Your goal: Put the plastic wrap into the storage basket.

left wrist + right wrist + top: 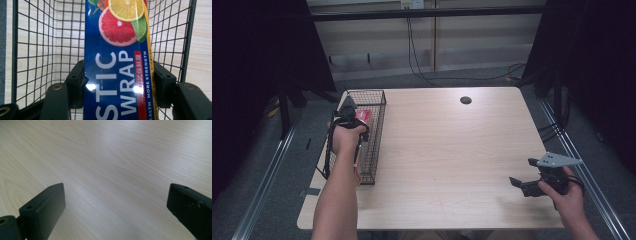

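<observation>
**In the wire basket at the table's left edge, a plastic wrap box is gripped**

Inside the wire basket [37, 50], the blue plastic wrap box [116, 75] is clamped on both long sides by the left gripper [117, 80], its pads pressed against the carton. Near the table's [452, 150] front right corner, the right gripper [524, 182] is held with jaws spread wide and nothing between them.

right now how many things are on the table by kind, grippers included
wire basket: 1
plastic wrap box: 1, inside the basket, clamped by the left gripper
grippers: 2, left gripper and right gripper, the right one open over bare table
total: 4
</observation>
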`<act>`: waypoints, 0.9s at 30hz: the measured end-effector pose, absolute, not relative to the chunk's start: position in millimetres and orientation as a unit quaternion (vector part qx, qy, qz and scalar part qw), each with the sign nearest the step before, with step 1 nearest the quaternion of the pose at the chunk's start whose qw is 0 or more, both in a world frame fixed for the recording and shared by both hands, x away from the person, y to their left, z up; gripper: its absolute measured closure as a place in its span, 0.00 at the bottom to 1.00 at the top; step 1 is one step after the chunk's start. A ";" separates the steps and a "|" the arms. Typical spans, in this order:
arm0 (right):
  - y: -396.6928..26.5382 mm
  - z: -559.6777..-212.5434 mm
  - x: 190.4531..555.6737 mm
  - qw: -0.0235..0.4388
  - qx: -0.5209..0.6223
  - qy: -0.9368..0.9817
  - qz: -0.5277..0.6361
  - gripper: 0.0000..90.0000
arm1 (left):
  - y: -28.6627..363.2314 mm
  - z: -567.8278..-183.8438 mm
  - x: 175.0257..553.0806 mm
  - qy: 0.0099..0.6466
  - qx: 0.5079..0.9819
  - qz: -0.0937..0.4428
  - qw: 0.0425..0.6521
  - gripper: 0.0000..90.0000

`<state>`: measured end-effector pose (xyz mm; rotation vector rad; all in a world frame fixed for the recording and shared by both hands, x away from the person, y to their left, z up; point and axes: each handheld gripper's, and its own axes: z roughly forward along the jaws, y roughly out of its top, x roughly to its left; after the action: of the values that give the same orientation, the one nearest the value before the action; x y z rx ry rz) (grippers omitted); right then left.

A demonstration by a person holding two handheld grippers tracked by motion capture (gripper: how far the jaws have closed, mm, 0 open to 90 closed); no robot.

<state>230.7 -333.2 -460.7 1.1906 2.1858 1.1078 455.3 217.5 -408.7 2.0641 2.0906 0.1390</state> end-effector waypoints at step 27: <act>-330.8 -460.5 232.3 0.204 0.425 0.788 0.397 0.02 | 211.6 -377.6 451.4 0.710 0.685 0.056 0.154 0.10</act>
<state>232.3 -330.8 -460.5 1.1849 2.1983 1.1064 451.4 211.6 -377.6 1.9643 2.0355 0.1593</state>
